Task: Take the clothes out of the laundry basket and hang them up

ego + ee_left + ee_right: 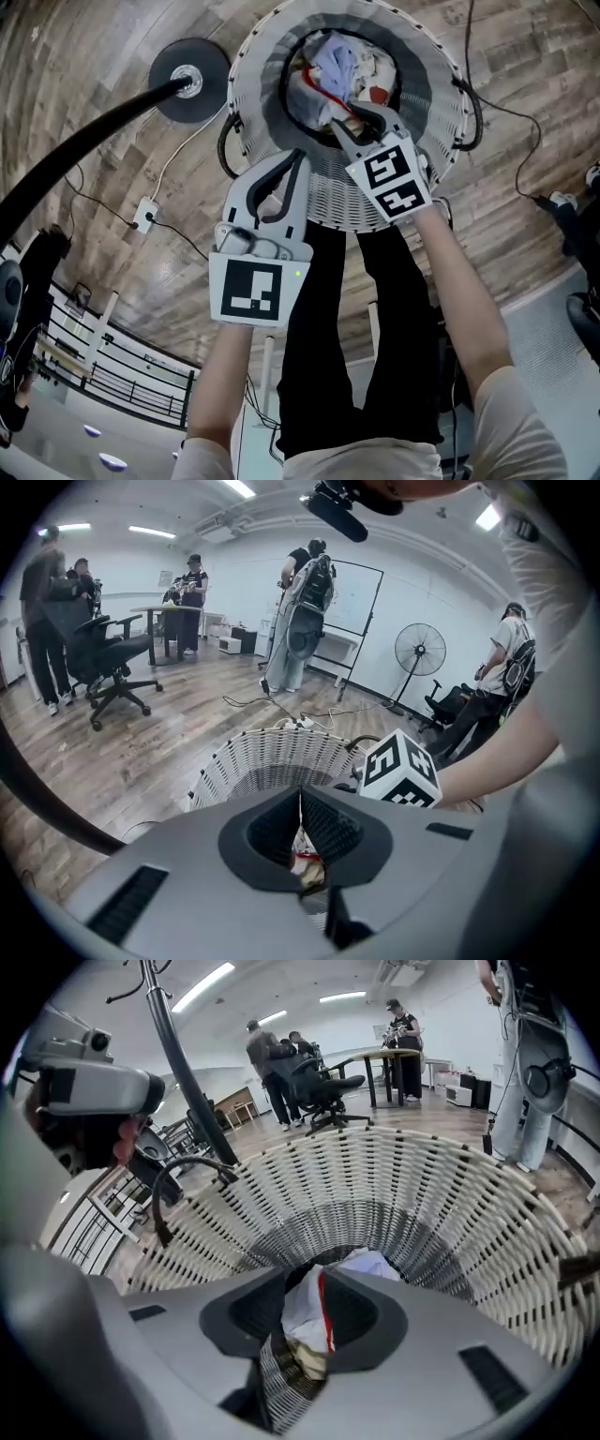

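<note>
Wood-plank floor (112, 178), cables trailing.
- Laundry basket (448, 112): white, woven, upright.
- Black stand (94, 136): round base beside the basket.
- Clothes (333, 70): crumpled heap in the basket bottom, with white, lavender and red-trimmed pieces overlapping.
- Right gripper (361, 127): tongs spread, over the basket mouth, above the heap, pinching nothing.
- Left gripper (292, 164): tongs pressed together, empty, at the near rim.

Hazards, judged: closing on overlapped cloth may lift several pieces, or a thin fold may slip free; the left gripper could nudge the light basket.

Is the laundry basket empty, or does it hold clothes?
Not empty: crumpled clothes lie at the bottom of the basket, seen from above.
</note>
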Tool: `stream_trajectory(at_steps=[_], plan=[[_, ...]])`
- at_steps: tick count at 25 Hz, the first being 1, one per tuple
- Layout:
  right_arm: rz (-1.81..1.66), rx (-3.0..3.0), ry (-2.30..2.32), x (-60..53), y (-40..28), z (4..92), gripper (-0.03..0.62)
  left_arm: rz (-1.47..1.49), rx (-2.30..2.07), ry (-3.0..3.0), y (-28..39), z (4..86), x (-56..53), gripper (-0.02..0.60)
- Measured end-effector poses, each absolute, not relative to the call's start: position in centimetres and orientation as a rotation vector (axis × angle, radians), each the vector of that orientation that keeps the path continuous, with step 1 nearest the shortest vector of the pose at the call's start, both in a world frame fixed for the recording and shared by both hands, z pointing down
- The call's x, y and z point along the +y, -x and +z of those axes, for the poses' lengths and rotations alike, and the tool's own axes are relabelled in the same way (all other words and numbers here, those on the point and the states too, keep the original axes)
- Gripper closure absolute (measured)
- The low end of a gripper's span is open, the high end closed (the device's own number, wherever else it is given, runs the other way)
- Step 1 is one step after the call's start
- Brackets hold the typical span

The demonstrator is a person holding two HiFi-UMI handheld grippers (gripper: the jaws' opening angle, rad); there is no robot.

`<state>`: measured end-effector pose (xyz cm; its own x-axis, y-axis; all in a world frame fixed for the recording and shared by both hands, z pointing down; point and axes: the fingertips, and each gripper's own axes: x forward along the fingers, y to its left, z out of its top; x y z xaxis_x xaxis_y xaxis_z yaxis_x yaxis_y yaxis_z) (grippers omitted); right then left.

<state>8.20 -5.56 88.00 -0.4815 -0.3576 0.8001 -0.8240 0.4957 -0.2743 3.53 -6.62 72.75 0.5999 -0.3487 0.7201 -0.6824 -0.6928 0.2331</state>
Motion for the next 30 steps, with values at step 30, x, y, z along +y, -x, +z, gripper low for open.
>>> stream_trajectory(at_steps=[30], plan=[[0.875, -1.873, -0.854, -4.6, -5.7, 106.0, 0.456, 0.898, -0.745, -2.302, -2.8, 78.6, -8.2, 0.560]])
